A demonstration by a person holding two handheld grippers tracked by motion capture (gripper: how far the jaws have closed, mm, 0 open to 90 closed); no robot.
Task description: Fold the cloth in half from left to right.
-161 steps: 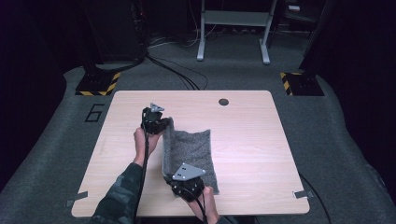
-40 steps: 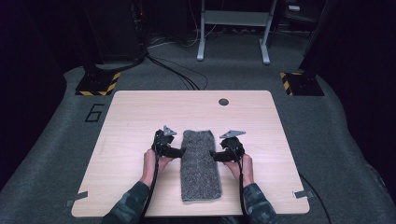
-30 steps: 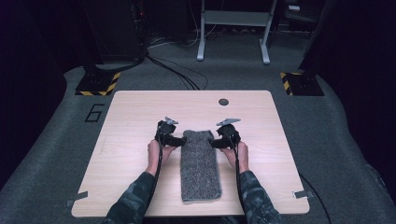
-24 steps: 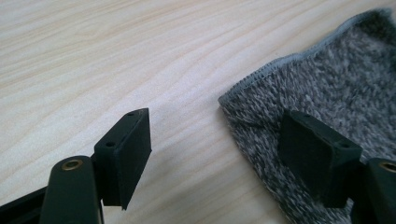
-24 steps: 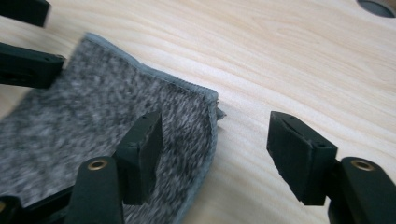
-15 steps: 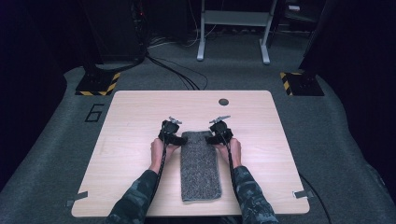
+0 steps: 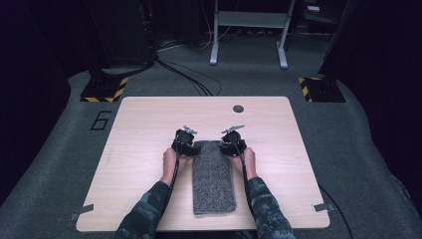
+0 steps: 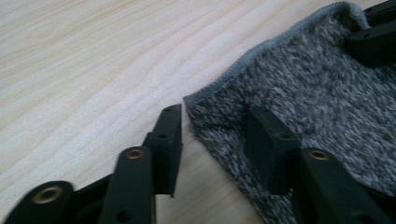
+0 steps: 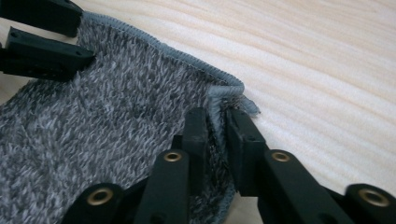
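The right tool (image 9: pixel 215 122) pinches the far right corner of the folded grey knitted cloth (image 7: pixel 213 174), its two black jaws drawn close on the raised hem, while the left tool (image 8: pixel 215 121) stands spread at the far left corner, one jaw on the bare pale wooden surface (image 7: pixel 144 129) just beside the cloth's edge and the other over the knit; whether that jaw already presses the fabric is hard to tell from its own camera. From above, the left tool (image 7: pixel 183 141) and the right tool (image 7: pixel 233 140) flank the cloth's far short edge, each about equally near its own corner. The cloth lies as a narrow strip near the surface's middle, its long axis running from the tools back toward the person, whose camouflage sleeves (image 7: pixel 149 214) frame its sides. A next fold would likely carry this far edge along that axis to the near end, so the left jaws probably need to close on their corner first. A small dark round disc (image 7: pixel 238 108) sits well apart, toward the far edge.
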